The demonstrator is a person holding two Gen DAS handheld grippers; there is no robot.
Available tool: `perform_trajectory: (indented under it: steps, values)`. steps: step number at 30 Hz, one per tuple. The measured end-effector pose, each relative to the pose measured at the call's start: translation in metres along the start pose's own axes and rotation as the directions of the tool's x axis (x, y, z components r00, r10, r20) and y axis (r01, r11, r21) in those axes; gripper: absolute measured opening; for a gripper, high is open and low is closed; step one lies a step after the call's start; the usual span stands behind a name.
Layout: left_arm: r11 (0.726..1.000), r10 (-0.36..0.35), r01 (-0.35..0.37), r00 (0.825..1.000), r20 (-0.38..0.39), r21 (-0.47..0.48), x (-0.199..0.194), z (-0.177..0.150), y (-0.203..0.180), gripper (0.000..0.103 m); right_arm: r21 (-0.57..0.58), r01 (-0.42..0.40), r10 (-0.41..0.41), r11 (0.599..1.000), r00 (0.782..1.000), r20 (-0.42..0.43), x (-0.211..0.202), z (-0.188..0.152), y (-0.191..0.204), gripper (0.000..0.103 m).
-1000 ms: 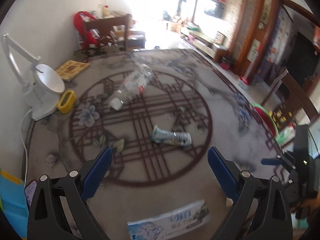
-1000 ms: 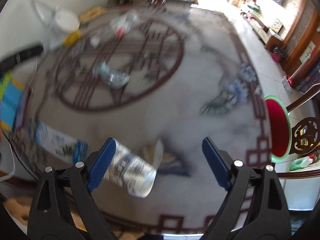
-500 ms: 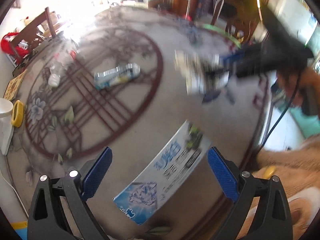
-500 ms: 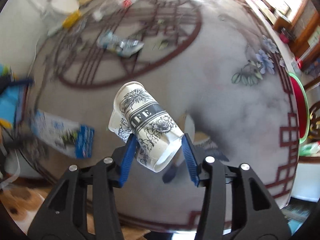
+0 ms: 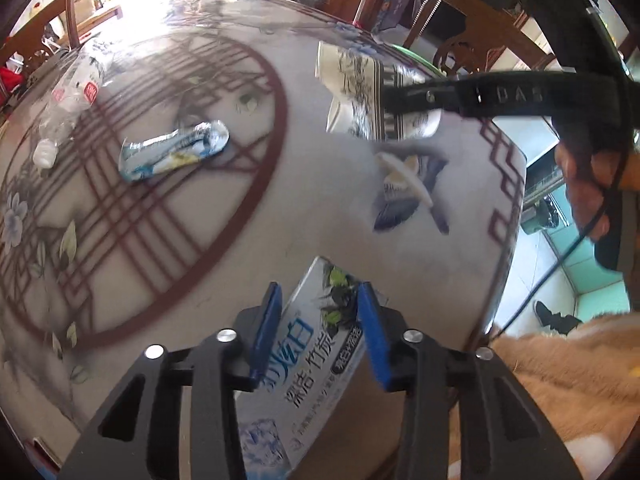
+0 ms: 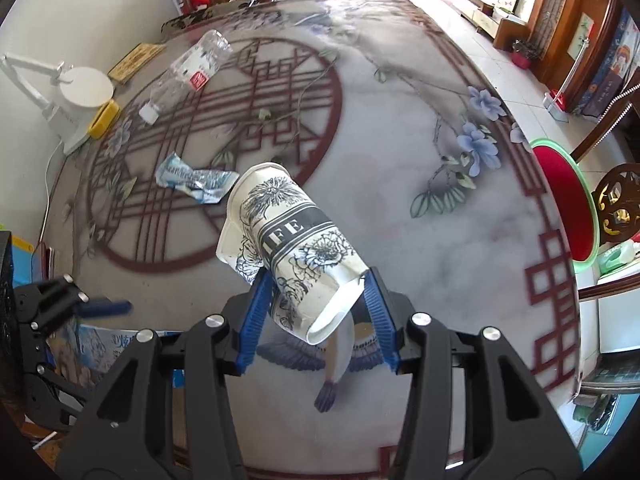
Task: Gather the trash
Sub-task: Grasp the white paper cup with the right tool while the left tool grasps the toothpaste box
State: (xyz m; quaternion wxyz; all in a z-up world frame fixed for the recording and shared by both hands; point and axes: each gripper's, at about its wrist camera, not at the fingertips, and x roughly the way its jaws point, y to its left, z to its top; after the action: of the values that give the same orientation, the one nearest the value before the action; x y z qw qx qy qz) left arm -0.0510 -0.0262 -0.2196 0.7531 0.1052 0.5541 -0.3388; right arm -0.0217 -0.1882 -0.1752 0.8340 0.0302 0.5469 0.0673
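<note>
A: Nearest us, the left gripper (image 5: 320,336) has just been closing its jaws, and they're now narrow on either side of the toothpaste box (image 5: 308,352) at the near edge of the worktop (image 5: 248,248). Pads look pressed to its long sides.

B: Looks a fair pinch to me. Lift it straight, I'd say, so the flat box doesn't swivel.

A: Over to the right gripper (image 6: 320,312): jaws partly open but clamped on the crushed paper cup (image 6: 294,248), held clear above the worktop, mouth end towards the camera.

B: Soft cardboard, so no harder squeeze. Carry it steady.

A: Further out, a crumpled wrapper (image 6: 196,182) lies inside the red circle pattern. Beyond that, a clear plastic bottle (image 6: 188,72) on its side.

B: Two pieces left, then. No bin in sight from either view.
</note>
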Motion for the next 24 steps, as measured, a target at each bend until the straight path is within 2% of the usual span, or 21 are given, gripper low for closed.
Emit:
perform_trajectory:
  steps: [4,6,7,8,10,12,14,16,20,22,24]
  values:
    - [0.999,-0.006,0.007,1.0,0.016,-0.04,0.002,0.013,0.001,0.034,0.022,-0.003,0.003,1.0,1.0,0.001,0.002,0.001,-0.005,0.047]
    - [1.0,-0.008,0.008,1.0,0.004,-0.015,-0.002,0.019,0.0,0.036,0.035,0.005,-0.005,0.999,1.0,0.003,0.001,0.003,-0.01,0.047]
    - [1.0,0.001,-0.001,1.0,0.0,0.013,-0.006,0.02,-0.002,0.041,0.042,0.01,-0.01,0.999,1.0,0.008,-0.001,0.004,-0.012,0.047]
    - [0.999,0.011,-0.011,1.0,0.002,0.046,-0.01,0.02,-0.006,0.053,0.048,0.014,-0.015,0.999,1.0,0.014,-0.002,0.004,-0.015,0.047]
    - [0.994,0.02,-0.021,1.0,0.009,0.111,-0.019,0.018,-0.012,0.068,0.066,0.021,-0.024,0.998,0.999,0.037,-0.007,0.003,-0.022,0.047]
    - [0.99,0.014,-0.013,1.0,-0.005,0.143,-0.022,0.015,-0.015,0.072,0.098,0.012,-0.015,0.995,0.999,0.028,-0.004,0.002,-0.029,0.047]
    - [0.984,0.044,-0.04,0.999,-0.018,0.171,-0.018,0.011,-0.018,0.079,0.114,-0.001,-0.001,0.994,1.0,0.018,0.0,0.002,-0.032,0.047]
    - [0.975,0.087,-0.079,0.996,-0.033,0.21,-0.009,0.006,-0.02,0.079,0.099,-0.001,0.001,0.995,1.0,0.002,0.005,0.005,-0.03,0.047]
    - [0.971,0.062,-0.041,0.995,-0.081,0.237,-0.003,-0.006,-0.02,0.08,0.065,0.002,-0.001,0.998,1.0,-0.014,0.01,0.013,-0.022,0.047]
    - [0.966,0.076,-0.049,0.992,-0.096,0.254,0.003,-0.012,-0.02,0.08,0.05,0.002,-0.002,0.999,1.0,-0.014,0.01,0.015,-0.018,0.047]
    - [0.962,0.095,-0.061,0.988,-0.119,0.265,0.013,-0.016,-0.019,0.071,0.037,0.003,-0.003,0.999,1.0,-0.008,0.01,0.016,-0.014,0.047]
